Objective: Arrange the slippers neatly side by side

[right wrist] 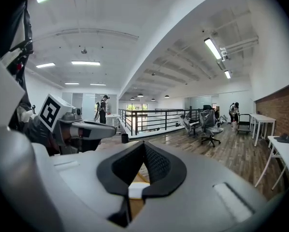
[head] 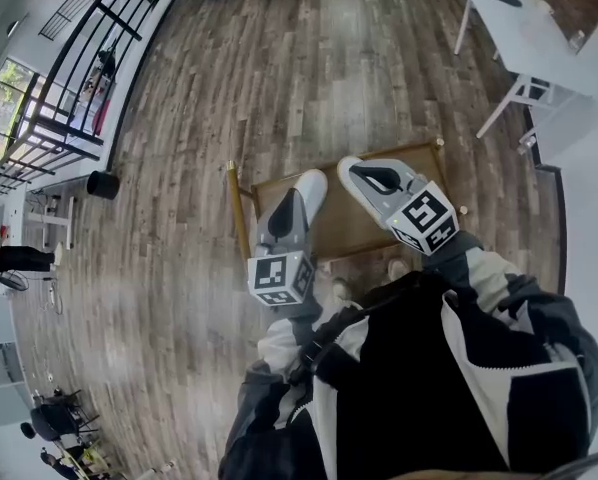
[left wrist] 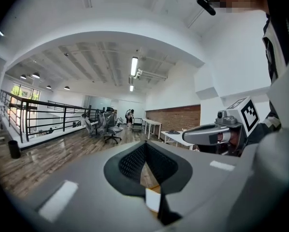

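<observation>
Two grey slippers with black foot openings are held off the floor, one in each gripper. In the head view the left slipper [head: 291, 213] points away from me, and my left gripper [head: 279, 251] is shut on its heel end below the marker cube. The right slipper [head: 381, 184] lies beside it, angled to the upper left, with my right gripper [head: 403, 204] shut on it. The slippers are a small gap apart and do not touch. Each gripper view is filled by its own slipper [left wrist: 135, 178] [right wrist: 149, 178], which hides the jaws. The other slipper [left wrist: 207, 133] [right wrist: 89, 128] shows to the side.
Beneath the slippers a brown board with a wooden frame [head: 237, 208] lies on the plank floor. White tables [head: 529, 38] stand at the upper right. A black bin [head: 103, 184] and a black railing [head: 69, 78] are at the left. Office chairs [right wrist: 208, 124] stand further off.
</observation>
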Tool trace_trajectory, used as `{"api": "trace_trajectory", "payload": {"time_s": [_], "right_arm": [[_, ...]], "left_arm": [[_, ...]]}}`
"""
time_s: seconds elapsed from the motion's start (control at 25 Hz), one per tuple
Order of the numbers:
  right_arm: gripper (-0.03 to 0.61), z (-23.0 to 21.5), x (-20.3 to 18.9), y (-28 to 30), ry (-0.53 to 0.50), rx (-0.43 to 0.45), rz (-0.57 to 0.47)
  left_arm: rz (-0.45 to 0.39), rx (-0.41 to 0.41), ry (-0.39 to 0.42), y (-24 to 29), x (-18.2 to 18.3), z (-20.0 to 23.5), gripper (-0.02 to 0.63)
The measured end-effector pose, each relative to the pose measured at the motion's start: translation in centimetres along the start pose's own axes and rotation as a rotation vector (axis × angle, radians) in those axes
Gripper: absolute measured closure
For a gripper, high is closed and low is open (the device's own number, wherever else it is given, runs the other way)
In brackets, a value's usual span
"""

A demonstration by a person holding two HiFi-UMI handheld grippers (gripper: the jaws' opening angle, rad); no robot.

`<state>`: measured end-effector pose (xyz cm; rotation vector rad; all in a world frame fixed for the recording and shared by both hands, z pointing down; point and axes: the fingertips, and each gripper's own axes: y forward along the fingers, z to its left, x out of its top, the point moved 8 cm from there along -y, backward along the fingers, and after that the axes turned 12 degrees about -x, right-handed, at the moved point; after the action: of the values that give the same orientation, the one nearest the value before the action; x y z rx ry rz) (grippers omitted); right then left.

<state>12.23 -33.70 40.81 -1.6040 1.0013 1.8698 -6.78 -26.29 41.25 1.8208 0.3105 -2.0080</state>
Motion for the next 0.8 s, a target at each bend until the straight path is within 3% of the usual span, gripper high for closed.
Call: {"api": "trace_trajectory", "payload": {"time_s": [0.44, 0.68, 0.8], "right_arm": [[0.574, -1.3, 0.3, -1.4, -0.006, -0.038, -0.004], [0.574, -1.6, -0.2, -1.6, -0.006, -0.043, -0.016], [0.574, -2.0, 0.5, -1.6, -0.008, -0.043, -0.059]], "left_arm": [[0.040, -0.046, 0.011, 1.5, -0.7, 0.3, 0.606], [0.165, -0.031, 0.067, 2.4, -3.5, 1.4, 0.603], [0.268, -0.044, 0.096, 3.2, -5.6, 2.5, 0.581]]}}
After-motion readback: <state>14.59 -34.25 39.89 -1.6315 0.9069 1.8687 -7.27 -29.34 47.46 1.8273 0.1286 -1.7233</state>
